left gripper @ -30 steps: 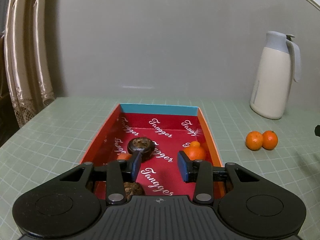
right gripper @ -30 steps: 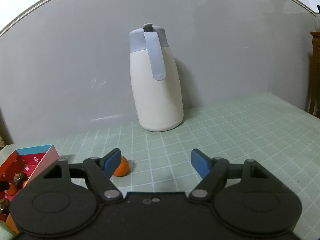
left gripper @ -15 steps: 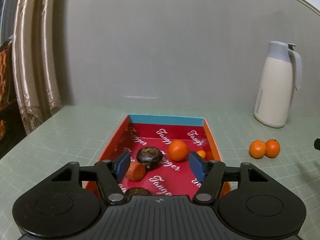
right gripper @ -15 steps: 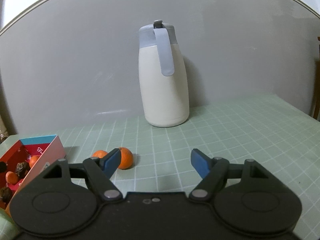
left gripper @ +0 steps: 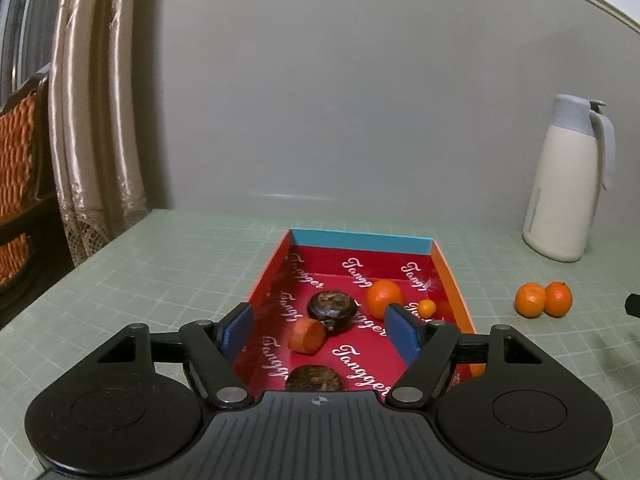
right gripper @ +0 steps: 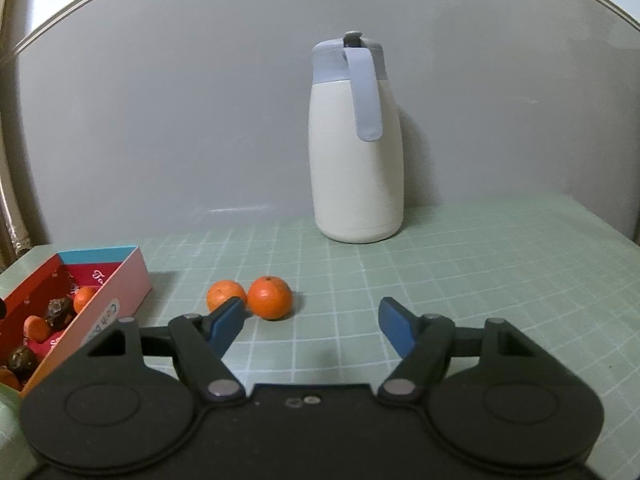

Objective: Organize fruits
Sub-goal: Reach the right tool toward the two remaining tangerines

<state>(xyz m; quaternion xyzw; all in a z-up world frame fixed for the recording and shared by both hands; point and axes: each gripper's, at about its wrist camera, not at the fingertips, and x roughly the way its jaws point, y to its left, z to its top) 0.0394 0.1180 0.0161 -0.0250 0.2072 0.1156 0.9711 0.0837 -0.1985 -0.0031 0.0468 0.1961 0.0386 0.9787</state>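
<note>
Orange, round tangerines [right gripper: 250, 298] sit touching on green mat [right gripper: 440, 264] beside red box [right gripper: 120, 280].

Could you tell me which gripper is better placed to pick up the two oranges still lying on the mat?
Probably the right gripper: it is open, with both oranges just ahead of its fingers. The left gripper, also open, hangs over the red box, off to their side.

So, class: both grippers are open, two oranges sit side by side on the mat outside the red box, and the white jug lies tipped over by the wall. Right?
Not quite. The white jug stands upright by the wall, as the right wrist view shows. The rest holds: the two oranges sit side by side on the mat outside the red box, and the left gripper and right gripper are open.
</note>
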